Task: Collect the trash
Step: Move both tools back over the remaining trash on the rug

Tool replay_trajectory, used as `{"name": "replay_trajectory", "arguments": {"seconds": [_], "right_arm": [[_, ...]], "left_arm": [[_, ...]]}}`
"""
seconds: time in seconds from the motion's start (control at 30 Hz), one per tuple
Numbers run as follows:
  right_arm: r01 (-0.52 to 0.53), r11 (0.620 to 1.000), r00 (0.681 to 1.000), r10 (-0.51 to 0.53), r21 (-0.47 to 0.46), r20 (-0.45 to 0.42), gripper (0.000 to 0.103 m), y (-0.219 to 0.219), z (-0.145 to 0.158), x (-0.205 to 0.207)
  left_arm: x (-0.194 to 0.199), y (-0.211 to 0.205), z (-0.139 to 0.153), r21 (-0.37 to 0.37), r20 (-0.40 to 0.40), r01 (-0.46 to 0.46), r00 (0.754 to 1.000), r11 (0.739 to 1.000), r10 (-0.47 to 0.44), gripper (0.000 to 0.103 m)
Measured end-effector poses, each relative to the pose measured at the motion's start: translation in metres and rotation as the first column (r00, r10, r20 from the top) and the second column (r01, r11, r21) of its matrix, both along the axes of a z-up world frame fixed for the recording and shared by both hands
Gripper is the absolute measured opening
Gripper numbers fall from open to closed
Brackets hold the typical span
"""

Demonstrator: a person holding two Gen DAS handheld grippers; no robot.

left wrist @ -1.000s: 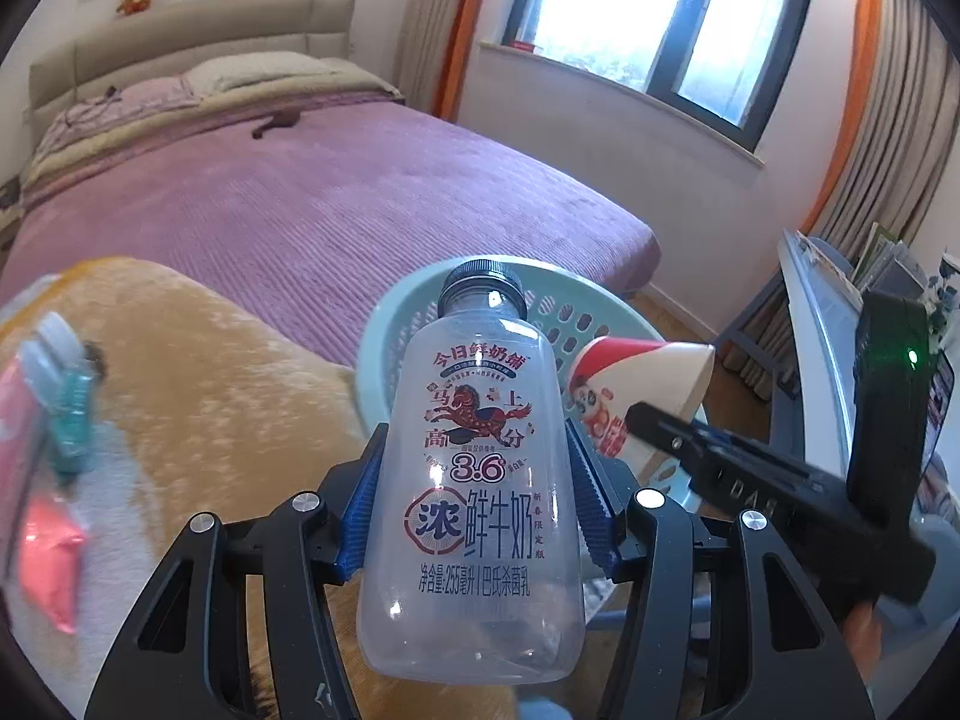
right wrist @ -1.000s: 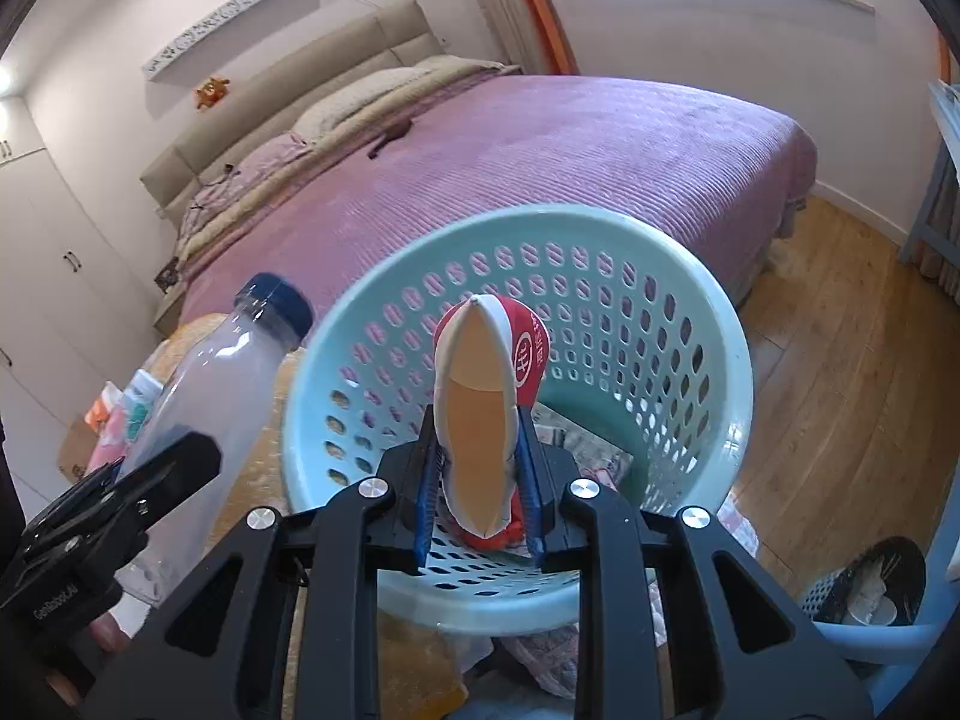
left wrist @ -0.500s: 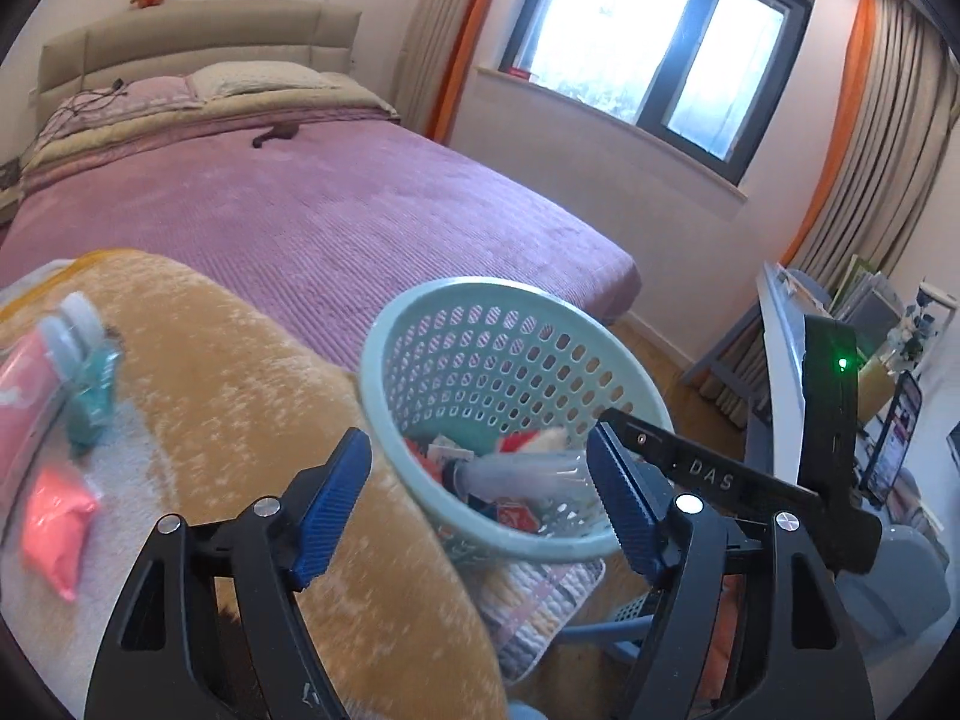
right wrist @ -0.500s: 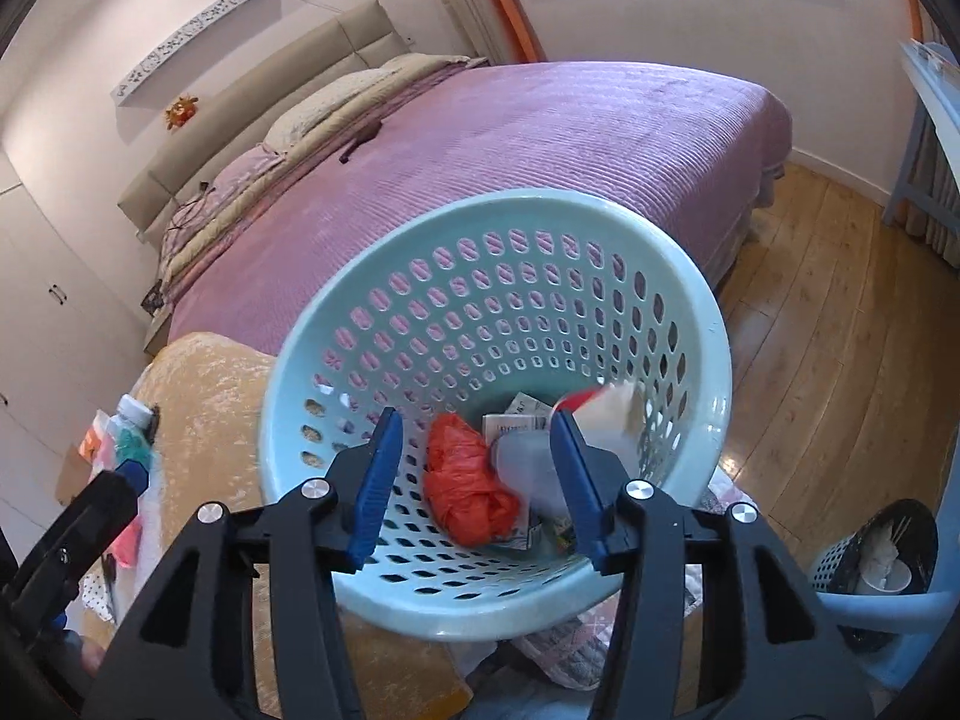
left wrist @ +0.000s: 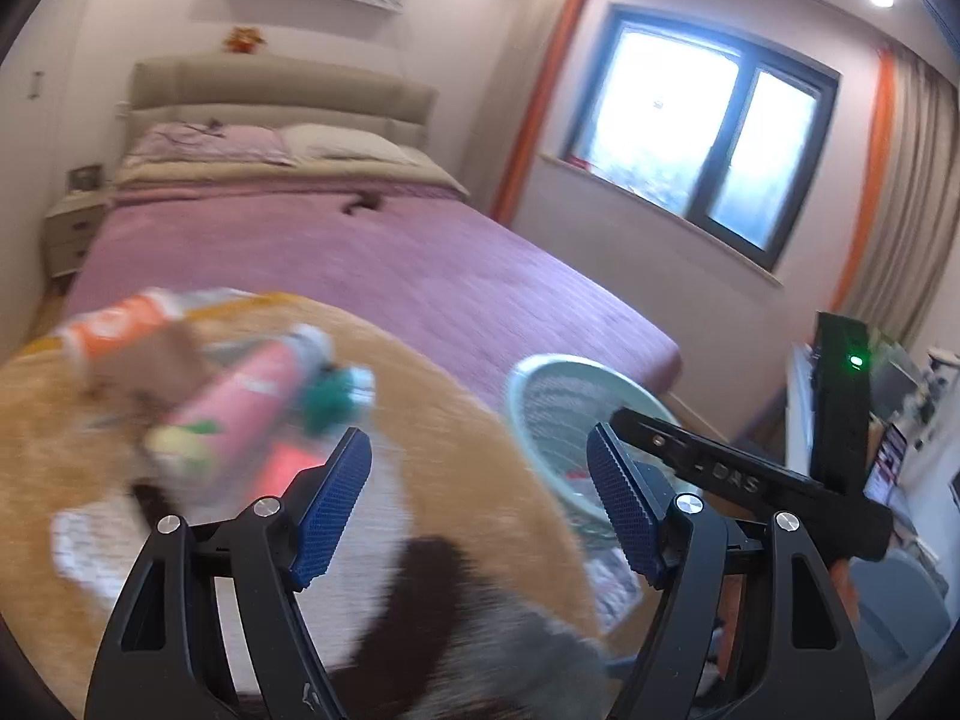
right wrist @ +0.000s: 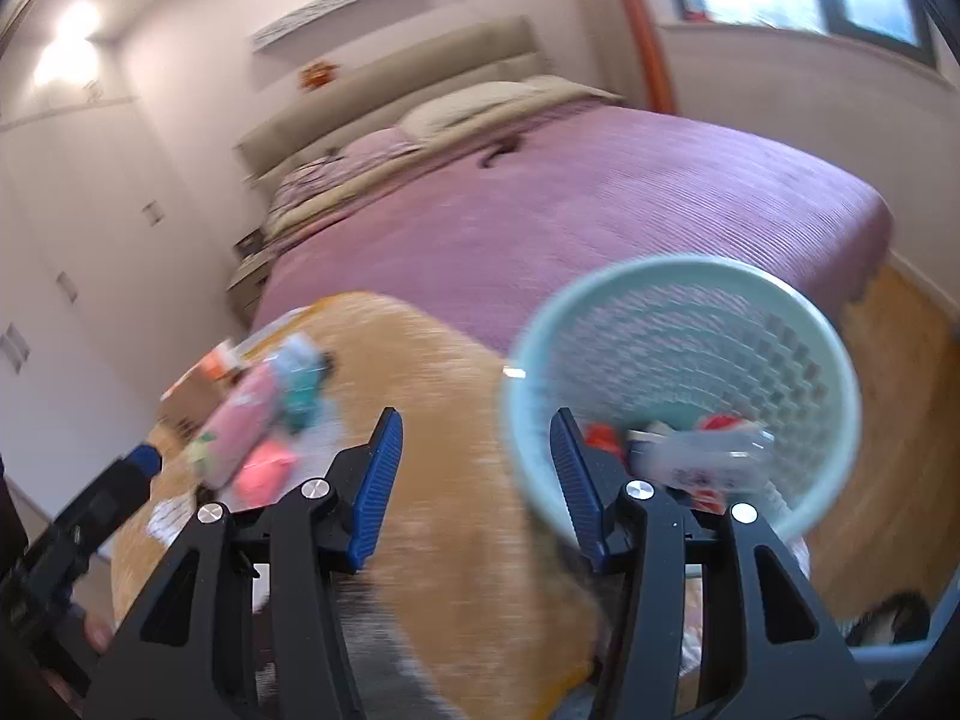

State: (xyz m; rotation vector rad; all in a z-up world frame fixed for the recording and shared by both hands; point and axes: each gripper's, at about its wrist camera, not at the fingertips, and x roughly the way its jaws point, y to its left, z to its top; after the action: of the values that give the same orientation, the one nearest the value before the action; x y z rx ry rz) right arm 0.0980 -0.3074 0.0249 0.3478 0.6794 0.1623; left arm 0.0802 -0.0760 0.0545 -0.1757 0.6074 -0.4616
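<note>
We find both sets of jaws spread wide with nothing between the blue pads: left gripper (left wrist: 477, 504), right gripper (right wrist: 474, 483). Ahead of the left gripper, blurred trash lies on the orange fleece blanket (left wrist: 420, 420): a pink bottle (left wrist: 240, 402) and an orange-and-white carton (left wrist: 114, 324) near the far left edge. The mint basket (right wrist: 834, 372) stands just beside the blanket's right edge, holding a clear bottle (right wrist: 696, 459) and red wrappers. The purple bed (right wrist: 600, 204) lies behind.
</note>
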Motion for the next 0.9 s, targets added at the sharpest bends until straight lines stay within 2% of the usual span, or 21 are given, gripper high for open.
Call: {"name": "replay_trajectory", "arguments": {"seconds": [0.13, 0.23, 0.33, 0.47, 0.6, 0.67, 0.9], "right_arm": [[-0.086, 0.996, 0.996, 0.087, -0.016, 0.021, 0.049, 0.045, 0.012, 0.005], [-0.129, 0.990, 0.991, 0.131, -0.051, 0.024, 0.049, 0.078, 0.017, 0.012], [-0.161, 0.984, 0.986, 0.163, -0.079, 0.024, 0.049, 0.106, 0.017, 0.025], [-0.171, 0.980, 0.985, 0.173, -0.105, 0.009, 0.049, 0.125, 0.010, 0.048], [-0.150, 0.984, 0.989, 0.150, -0.098, -0.007, 0.049, 0.130, -0.006, 0.072], [-0.145, 0.986, 0.989, 0.145, -0.088, -0.008, 0.049, 0.131, -0.014, 0.084], [-0.138, 0.986, 0.990, 0.135, -0.092, -0.036, 0.049, 0.138, -0.038, 0.113]], "left_arm": [[0.004, 0.049, 0.006, 0.053, 0.007, -0.114, 0.994, 0.992, 0.113, 0.073], [0.020, 0.089, 0.002, 0.069, -0.032, -0.177, 0.983, 0.982, 0.180, 0.073], [0.045, 0.116, -0.008, 0.090, -0.112, -0.194, 0.973, 0.977, 0.204, 0.074], [0.078, 0.144, -0.033, 0.078, -0.206, -0.205, 0.954, 0.976, 0.217, 0.074], [0.102, 0.158, -0.051, 0.051, -0.249, -0.224, 0.941, 0.973, 0.230, 0.074], [0.113, 0.160, -0.056, 0.023, -0.262, -0.209, 0.942, 0.978, 0.207, 0.074], [0.132, 0.150, -0.071, 0.015, -0.287, -0.190, 0.939, 0.982, 0.187, 0.071]]}}
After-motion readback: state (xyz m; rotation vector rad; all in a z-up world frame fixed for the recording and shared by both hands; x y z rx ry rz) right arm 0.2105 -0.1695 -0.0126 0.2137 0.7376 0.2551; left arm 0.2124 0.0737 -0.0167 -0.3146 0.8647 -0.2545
